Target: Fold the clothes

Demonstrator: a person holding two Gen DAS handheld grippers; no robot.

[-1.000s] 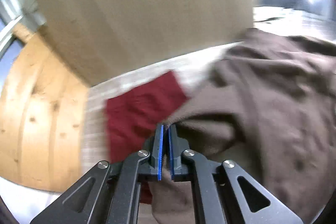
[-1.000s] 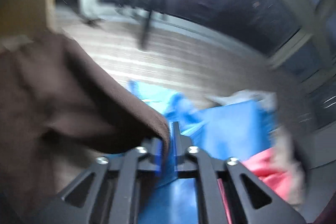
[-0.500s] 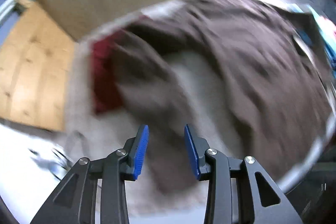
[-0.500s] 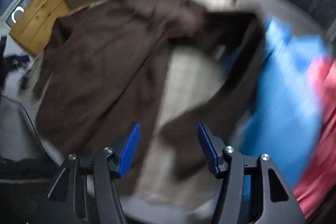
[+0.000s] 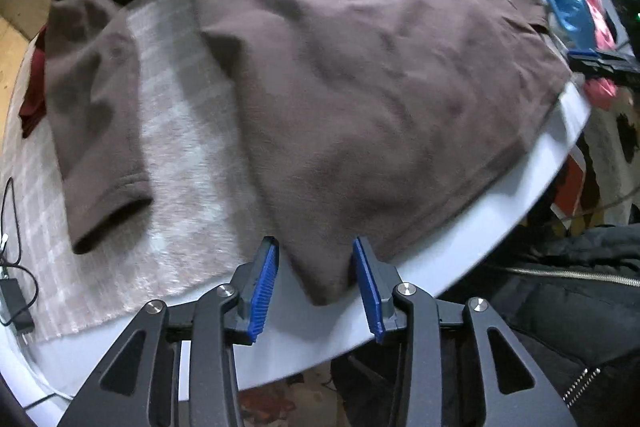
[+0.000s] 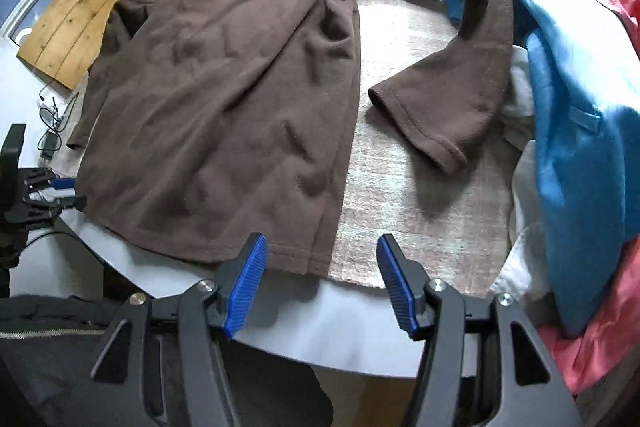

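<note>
A brown long-sleeved top (image 5: 340,75) lies spread flat on a pale checked cloth (image 5: 180,147) over a white round table (image 5: 500,219). Its hem faces me, both sleeves lie out to the sides. My left gripper (image 5: 316,283) is open at the near table edge, with the hem's left corner between its blue pads, untouched. In the right wrist view the top (image 6: 224,95) fills the middle, its right sleeve (image 6: 452,107) bent toward me. My right gripper (image 6: 322,279) is open and empty, just before the hem's right corner.
A pile of blue (image 6: 568,115), pink-red (image 6: 600,339) and white clothes lies at the table's right. A dark red garment (image 5: 34,87) peeks out under the left sleeve. Cables and a charger (image 5: 16,303) lie at the left edge. A wooden board (image 6: 68,31) stands behind.
Both grippers let go of the brown top, opened, and pulled back from its shoulders to the hem at the near edge. The top now lies spread flat.
</note>
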